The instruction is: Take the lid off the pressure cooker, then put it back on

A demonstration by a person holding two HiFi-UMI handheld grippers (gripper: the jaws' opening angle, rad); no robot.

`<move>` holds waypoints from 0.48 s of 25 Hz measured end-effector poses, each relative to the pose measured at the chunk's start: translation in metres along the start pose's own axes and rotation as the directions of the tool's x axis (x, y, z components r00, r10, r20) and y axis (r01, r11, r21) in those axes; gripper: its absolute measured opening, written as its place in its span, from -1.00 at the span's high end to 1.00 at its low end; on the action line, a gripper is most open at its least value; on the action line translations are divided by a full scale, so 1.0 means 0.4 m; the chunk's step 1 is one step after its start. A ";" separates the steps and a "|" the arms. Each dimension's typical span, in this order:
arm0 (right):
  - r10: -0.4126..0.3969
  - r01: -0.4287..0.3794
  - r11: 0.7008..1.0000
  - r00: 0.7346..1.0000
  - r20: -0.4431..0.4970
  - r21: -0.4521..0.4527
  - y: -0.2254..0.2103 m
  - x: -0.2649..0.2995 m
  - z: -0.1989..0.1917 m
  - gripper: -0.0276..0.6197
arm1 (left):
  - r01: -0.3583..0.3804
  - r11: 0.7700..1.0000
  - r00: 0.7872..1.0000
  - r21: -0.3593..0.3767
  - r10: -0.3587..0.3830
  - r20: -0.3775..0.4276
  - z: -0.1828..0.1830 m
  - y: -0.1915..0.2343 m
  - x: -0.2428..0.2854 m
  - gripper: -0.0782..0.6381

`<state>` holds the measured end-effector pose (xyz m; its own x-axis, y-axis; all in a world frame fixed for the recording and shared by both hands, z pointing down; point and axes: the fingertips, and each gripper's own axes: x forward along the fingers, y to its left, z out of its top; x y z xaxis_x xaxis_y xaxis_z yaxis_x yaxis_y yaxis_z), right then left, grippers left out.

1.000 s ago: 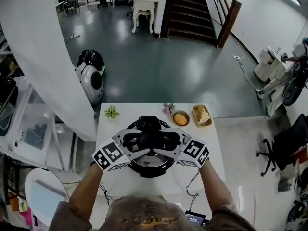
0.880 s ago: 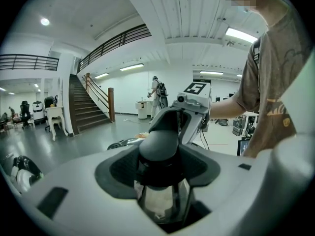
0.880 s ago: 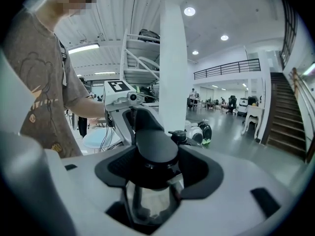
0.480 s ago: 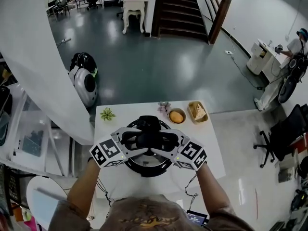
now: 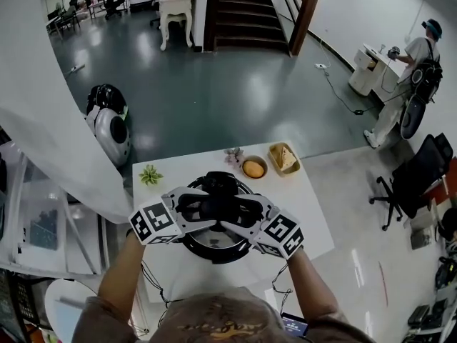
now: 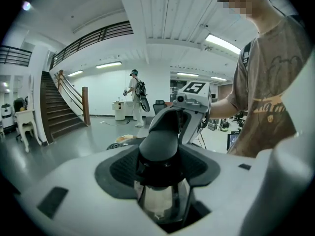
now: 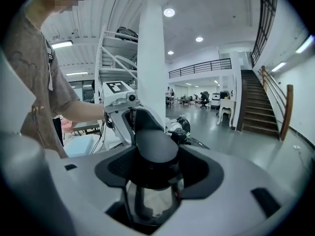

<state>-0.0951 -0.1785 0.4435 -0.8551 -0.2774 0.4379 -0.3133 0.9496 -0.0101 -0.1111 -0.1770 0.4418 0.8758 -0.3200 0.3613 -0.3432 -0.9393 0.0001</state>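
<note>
Jaws tight around lid handle (image 6: 159,142)

Left forearm (image 5: 123,274) and right forearm (image 5: 308,291) reaching forward. Left white tongs (image 5: 206,207) and right white tongs (image 5: 241,211) clamping black rounded lid knob (image 6: 158,149) from opposite sides, tilting slightly downward.

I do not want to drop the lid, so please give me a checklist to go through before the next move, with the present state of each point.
1. Left tongs closed on the lid handle: ok.
2. Right tongs closed on the same handle, from the opposite side: ok.
3. Cooker stands on the table: ok.
4. Lid unlocked from the cooker: cannot tell, the tongs cover it.
5. Bowl out of the lid's way: ok, it sits behind the cooker.
</note>
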 end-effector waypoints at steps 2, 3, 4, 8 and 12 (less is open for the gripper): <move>-0.024 0.024 1.000 1.000 0.002 0.013 0.000 0.001 0.000 0.08 | 0.026 1.000 1.000 0.013 -0.026 0.003 -0.002 0.002 0.000 0.07; -0.036 0.036 0.999 0.999 0.003 0.019 0.000 0.001 -0.001 0.08 | 0.040 0.999 0.999 0.020 -0.040 0.004 -0.001 0.002 0.001 0.07; -0.048 0.048 0.998 0.999 0.002 0.027 0.001 0.000 -0.001 0.08 | 0.054 0.998 0.999 0.028 -0.054 0.005 -0.001 0.002 0.002 0.07; -0.100 0.100 0.994 0.995 0.003 0.049 0.003 -0.002 -0.002 0.08 | 0.102 0.993 0.995 0.052 -0.103 0.007 0.000 0.002 0.002 0.07; -0.149 0.148 0.986 0.989 -0.003 0.076 0.006 0.000 -0.006 0.08 | 0.151 0.986 0.988 0.072 -0.152 0.007 -0.004 0.001 0.003 0.07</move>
<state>-0.0947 -0.1760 0.4455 -0.7980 -0.4151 0.4369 -0.4672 0.8840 -0.0135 -0.1108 -0.1775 0.4439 0.9202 -0.1740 0.3506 -0.1812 -0.9834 -0.0126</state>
